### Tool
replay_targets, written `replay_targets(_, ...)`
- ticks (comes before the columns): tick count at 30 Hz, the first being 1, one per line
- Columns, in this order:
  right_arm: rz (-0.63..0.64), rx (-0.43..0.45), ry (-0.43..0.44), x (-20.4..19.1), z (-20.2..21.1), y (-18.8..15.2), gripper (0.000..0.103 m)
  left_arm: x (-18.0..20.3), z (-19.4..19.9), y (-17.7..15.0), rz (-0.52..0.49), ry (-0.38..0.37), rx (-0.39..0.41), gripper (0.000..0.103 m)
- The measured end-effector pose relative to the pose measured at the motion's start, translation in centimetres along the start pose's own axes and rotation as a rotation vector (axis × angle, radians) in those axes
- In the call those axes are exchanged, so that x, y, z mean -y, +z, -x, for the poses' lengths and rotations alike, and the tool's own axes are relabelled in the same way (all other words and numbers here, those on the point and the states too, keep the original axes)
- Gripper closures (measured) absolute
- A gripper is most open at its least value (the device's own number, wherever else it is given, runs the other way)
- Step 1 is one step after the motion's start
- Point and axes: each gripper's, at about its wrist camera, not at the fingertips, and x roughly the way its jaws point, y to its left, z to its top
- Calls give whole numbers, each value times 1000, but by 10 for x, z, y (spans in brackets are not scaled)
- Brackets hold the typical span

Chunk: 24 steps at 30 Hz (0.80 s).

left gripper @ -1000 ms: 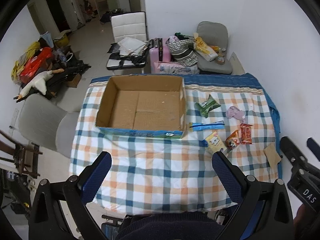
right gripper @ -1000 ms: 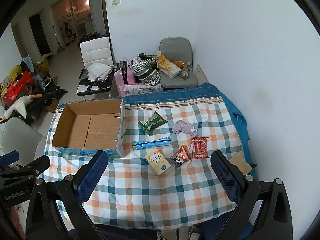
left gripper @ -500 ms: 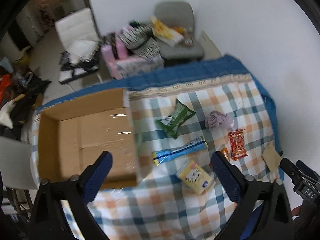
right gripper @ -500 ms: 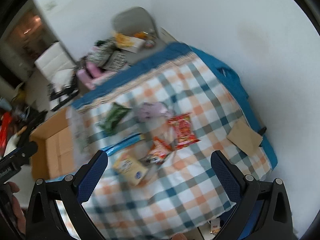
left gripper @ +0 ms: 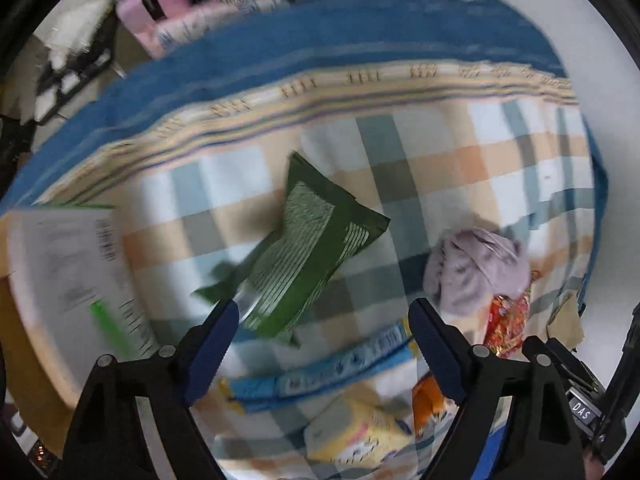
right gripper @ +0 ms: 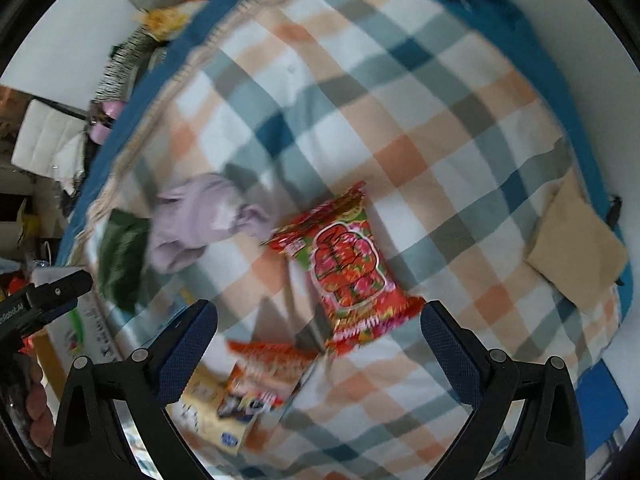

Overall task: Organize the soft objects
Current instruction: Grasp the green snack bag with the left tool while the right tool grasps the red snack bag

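Your left gripper [left gripper: 324, 322] hangs with fingers spread over the green snack packet [left gripper: 308, 252]; only this view shows the blue wrapper [left gripper: 320, 372]. Your right gripper [right gripper: 318, 326], also spread, frames the red snack packet [right gripper: 348, 268], lilac cloth [right gripper: 196, 220] at ten o'clock. Print too blurred to read.

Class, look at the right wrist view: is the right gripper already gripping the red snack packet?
No: the right gripper is open, and the red snack packet lies flat on the checked cloth ahead of its fingers.
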Motion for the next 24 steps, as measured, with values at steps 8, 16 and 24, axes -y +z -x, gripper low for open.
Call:
replay_targets(8, -14, -85, -39, 3, -48, 16, 7, -8, -47, 20, 46, -44, -105, 16)
replay_targets(16, -25, -143, -49, 7, -82, 25, 22, -12, -58, 18, 43, 2, -78, 48)
replay_targets(24, 0, -142, -77, -4, -92, 25, 45, -12, -26, -6, 44, 24, -55, 65)
